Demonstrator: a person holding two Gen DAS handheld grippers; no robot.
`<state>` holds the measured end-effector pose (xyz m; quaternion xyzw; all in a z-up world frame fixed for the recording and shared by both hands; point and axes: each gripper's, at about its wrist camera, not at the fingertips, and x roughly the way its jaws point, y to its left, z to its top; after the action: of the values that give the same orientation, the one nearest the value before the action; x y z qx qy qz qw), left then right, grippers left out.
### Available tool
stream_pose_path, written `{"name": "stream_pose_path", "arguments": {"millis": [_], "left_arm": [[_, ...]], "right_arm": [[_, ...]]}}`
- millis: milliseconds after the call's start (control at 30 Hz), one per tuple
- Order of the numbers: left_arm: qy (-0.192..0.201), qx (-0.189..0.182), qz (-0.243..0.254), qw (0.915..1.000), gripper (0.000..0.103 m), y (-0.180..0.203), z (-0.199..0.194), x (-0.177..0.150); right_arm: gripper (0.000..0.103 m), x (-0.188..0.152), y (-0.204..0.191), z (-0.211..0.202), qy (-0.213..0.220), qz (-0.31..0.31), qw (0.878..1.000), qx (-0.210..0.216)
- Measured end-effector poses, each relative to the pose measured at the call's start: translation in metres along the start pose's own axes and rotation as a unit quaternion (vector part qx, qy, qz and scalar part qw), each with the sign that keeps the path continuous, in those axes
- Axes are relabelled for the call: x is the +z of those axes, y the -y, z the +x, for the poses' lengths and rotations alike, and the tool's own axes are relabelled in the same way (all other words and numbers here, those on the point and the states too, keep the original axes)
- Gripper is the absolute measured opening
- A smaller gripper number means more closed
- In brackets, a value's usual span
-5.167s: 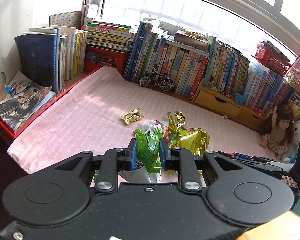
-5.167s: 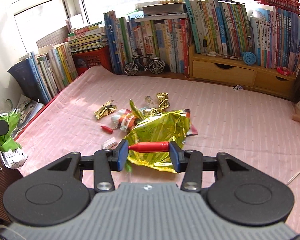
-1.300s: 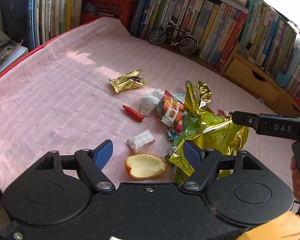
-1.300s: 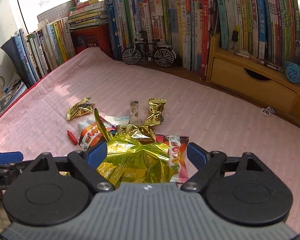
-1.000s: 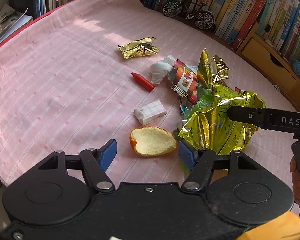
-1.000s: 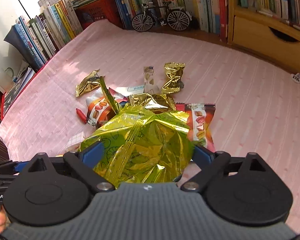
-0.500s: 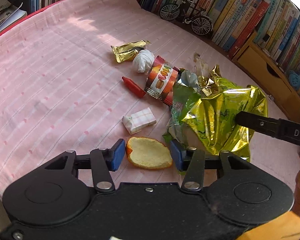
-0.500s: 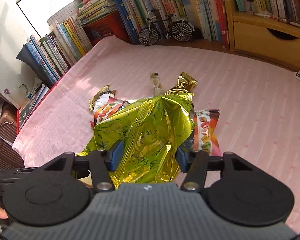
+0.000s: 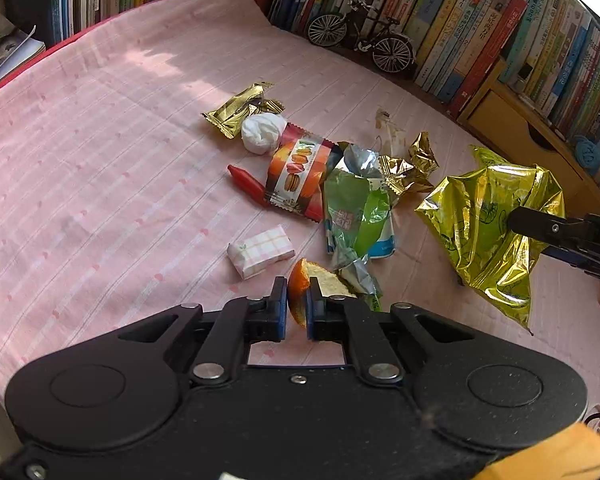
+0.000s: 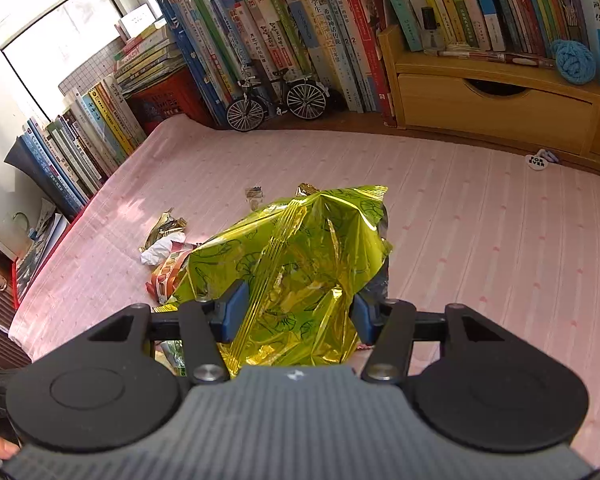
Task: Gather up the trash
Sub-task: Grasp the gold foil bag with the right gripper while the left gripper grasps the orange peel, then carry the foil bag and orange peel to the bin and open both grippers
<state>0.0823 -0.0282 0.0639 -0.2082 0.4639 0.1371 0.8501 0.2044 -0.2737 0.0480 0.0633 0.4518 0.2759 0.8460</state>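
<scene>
Pickup step: left gripper (image 9: 296, 312) just closed, pinching peel (image 9: 300, 294) near cloth's (image 9: 100, 184) front edge; right gripper (image 10: 296, 316) clamps lifted foil bag (image 10: 296, 256); next, lift peel clear.

Sunlit window (image 10: 60, 36), packed bookshelves (image 10: 500, 0)

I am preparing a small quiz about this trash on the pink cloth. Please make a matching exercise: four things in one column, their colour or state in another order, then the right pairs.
Things:
1. orange peel
2. big foil bag
3. crumpled tissue
4. small checked packet

States:
A. lying free on the pink cloth, pink and white
B. pinched in the left hand-held gripper
C. white ball beside a gold wrapper
D. yellow-green, gripped by the right hand-held gripper

Pairs: 1-B, 2-D, 3-C, 4-A
</scene>
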Motion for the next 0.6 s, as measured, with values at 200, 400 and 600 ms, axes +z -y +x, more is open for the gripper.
{"name": "stream_pose_path", "arguments": {"millis": [200,400,600], "left_arm": [[0.021,-0.01,-0.002,0.9997,0.008,-0.001,-0.022,-0.004],[0.037,-0.025,0.01,0.999,0.008,-0.016,-0.055,-0.019],[0.046,-0.039,0.019,0.998,0.008,-0.056,-0.096,-0.05]], "right_arm": [[0.058,-0.006,-0.009,-0.02,0.021,-0.006,1.0,-0.007],[0.058,-0.026,-0.019,-0.049,0.039,0.012,0.999,-0.026],[0.058,-0.063,-0.048,-0.08,0.051,0.02,0.997,-0.048]]}}
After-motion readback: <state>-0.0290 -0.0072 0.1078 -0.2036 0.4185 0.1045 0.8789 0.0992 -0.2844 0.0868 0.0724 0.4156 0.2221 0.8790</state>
